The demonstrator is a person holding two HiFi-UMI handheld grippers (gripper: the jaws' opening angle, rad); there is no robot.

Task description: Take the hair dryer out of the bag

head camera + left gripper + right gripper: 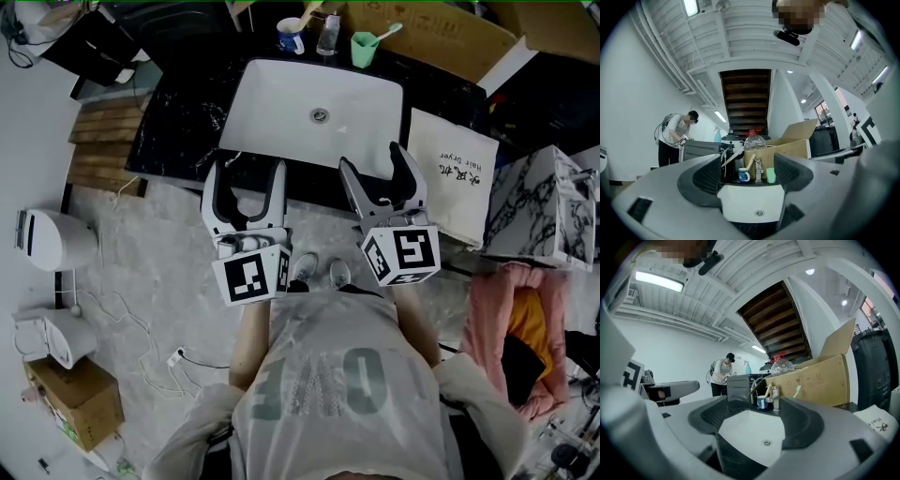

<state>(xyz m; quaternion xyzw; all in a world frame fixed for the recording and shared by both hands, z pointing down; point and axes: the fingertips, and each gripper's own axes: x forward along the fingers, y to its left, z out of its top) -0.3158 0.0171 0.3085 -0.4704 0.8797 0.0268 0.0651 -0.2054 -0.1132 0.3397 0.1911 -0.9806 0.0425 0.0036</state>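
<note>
Grey shirt (pixel 337 384) nearest the camera, the person's arms reaching forward, and both tools are out in front, side by side. Left gripper (pixel 250 167): jaws spread wide with nothing between them, and its own view looks straight through the gap at the basin. Right gripper (pixel 370 157), same story: jaws wide apart and empty, only the basin seen between them. Both point at the white sink (pixel 281 112), which is set into a black marble counter (pixel 178 122).

And there's the target. The white bag (pixel 453 173) with dark print sits on the counter just right of the sink. It's near the right gripper but clear of it, and neither tool touches it. The hair dryer itself doesn't show, and whether it's inside the bag I can't tell from here.

Just beside the bag, further right, is a marble-patterned box (pixel 539 211). Along the back of the counter stand a blue-and-white mug (pixel 291 37), the tap (pixel 327 36) and a green cup (pixel 365 49) with a toothbrush in it. Behind those sits an open cardboard box (pixel 441 37). Far off in the gripper views, another person (pixel 675 138) stands near the far wall.
</note>
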